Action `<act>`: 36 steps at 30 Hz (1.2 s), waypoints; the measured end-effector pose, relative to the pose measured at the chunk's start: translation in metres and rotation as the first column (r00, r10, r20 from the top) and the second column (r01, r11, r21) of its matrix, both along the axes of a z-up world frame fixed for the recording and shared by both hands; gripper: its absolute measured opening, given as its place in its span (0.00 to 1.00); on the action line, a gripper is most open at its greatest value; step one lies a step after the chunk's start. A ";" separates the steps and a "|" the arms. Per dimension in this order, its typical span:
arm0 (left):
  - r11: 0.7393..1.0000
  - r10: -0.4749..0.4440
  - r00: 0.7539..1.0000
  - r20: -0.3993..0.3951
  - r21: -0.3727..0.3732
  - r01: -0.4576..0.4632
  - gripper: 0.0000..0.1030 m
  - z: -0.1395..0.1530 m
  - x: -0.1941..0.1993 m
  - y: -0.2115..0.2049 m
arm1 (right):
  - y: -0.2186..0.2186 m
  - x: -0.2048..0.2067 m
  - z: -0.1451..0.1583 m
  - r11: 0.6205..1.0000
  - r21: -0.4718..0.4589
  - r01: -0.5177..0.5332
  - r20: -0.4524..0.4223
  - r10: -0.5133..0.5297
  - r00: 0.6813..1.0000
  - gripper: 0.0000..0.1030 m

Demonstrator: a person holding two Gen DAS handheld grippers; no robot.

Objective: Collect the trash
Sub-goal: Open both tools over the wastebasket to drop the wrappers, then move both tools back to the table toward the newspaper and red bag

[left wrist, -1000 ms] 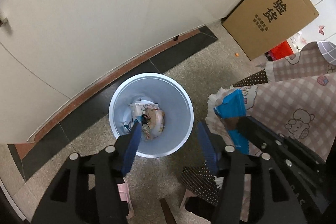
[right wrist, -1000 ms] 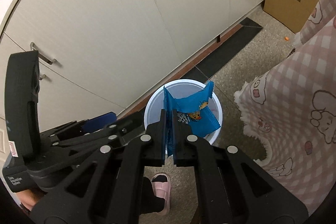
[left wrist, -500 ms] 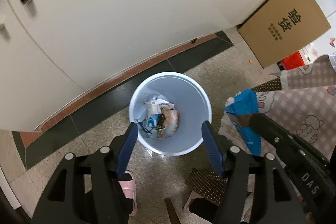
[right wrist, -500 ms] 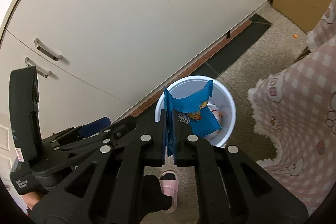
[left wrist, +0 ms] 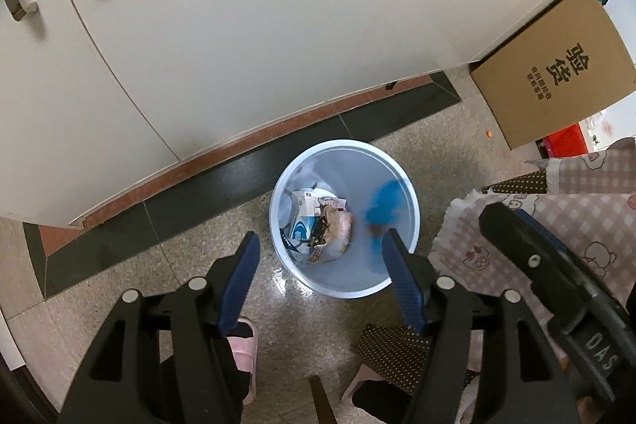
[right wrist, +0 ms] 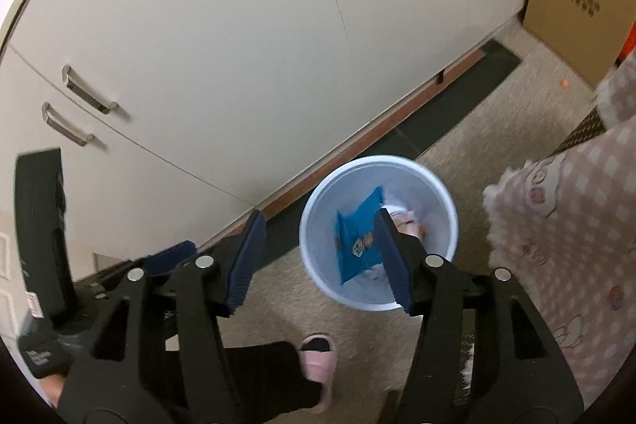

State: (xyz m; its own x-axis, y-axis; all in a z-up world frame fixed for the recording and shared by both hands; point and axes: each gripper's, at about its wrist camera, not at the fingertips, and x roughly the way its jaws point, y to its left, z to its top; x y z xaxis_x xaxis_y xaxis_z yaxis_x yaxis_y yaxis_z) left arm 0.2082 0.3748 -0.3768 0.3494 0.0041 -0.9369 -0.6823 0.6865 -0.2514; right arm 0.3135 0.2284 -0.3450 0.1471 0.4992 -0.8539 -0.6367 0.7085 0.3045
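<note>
A pale blue waste bin (left wrist: pixel 294 269) stands on the speckled floor by the white cabinets; it also shows in the right wrist view (right wrist: pixel 445 193). A blue snack wrapper (right wrist: pixel 355 245) is loose inside the bin, blurred in the left wrist view (left wrist: pixel 385 203). Other crumpled wrappers (left wrist: pixel 322 225) lie on the bin's bottom. My right gripper (right wrist: pixel 320 255) is open and empty above the bin's near left rim. My left gripper (left wrist: pixel 322 275) is open and empty above the bin's near edge. The right gripper's body (left wrist: pixel 556 285) shows at the right of the left wrist view.
White cabinets (left wrist: pixel 238 26) with metal handles run behind the bin. A brown cardboard box (left wrist: pixel 556 70) leans at the right. A pink checked cloth (left wrist: pixel 556 225) hangs at the right. A pink slipper (right wrist: pixel 316 356) is on the floor below.
My right gripper has opened and let go of the blue wrapper, which has dropped into the bin. Both grippers have drawn back and up from the bin.
</note>
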 end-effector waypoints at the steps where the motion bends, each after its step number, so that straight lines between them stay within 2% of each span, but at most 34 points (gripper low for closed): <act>1: 1.000 0.000 1.000 0.001 0.004 0.000 0.61 0.002 0.000 -0.001 | 0.000 -0.001 0.002 1.000 0.001 0.001 0.004 -0.001 1.000 0.55; 9: 1.000 0.002 0.999 0.052 0.021 -0.003 0.61 0.034 -0.007 -0.010 | -0.012 -0.011 0.035 1.000 0.006 0.012 0.106 -0.012 0.994 0.55; 13: 0.994 -0.004 0.994 0.107 0.105 -0.007 0.62 0.073 -0.013 -0.024 | -0.026 -0.019 0.064 0.999 0.033 0.031 0.160 -0.036 0.986 0.55; 19: 0.976 -0.041 0.977 0.210 0.218 -0.006 0.65 0.143 -0.021 -0.053 | -0.062 -0.040 0.136 0.990 0.118 0.072 0.290 -0.104 0.951 0.56; 22: 0.965 -0.079 0.960 0.270 0.262 0.006 0.66 0.179 -0.026 -0.073 | -0.087 -0.050 0.169 0.981 0.167 0.098 0.335 -0.150 0.930 0.60; 25: 0.949 -0.147 0.934 0.326 0.312 0.041 0.68 0.216 -0.025 -0.105 | -0.130 -0.058 0.206 0.964 0.223 0.143 0.381 -0.222 0.898 0.63; 31: 0.917 -0.291 0.880 0.376 0.371 0.145 0.71 0.261 -0.007 -0.181 | -0.224 -0.060 0.249 0.921 0.291 0.259 0.420 -0.366 0.831 0.67; 33: 0.895 -0.357 0.855 0.377 0.399 0.198 0.72 0.270 0.004 -0.215 | -0.253 -0.060 0.256 0.906 0.300 0.298 0.428 -0.407 0.807 0.68; 34: 0.878 -0.402 0.834 0.378 0.417 0.234 0.72 0.275 0.013 -0.235 | -0.269 -0.059 0.259 0.897 0.306 0.318 0.433 -0.428 0.793 0.68; 36: 0.850 -0.458 0.809 0.368 0.449 0.277 0.72 0.280 0.024 -0.265 | -0.306 -0.054 0.264 0.877 0.310 0.367 0.445 -0.475 0.759 0.69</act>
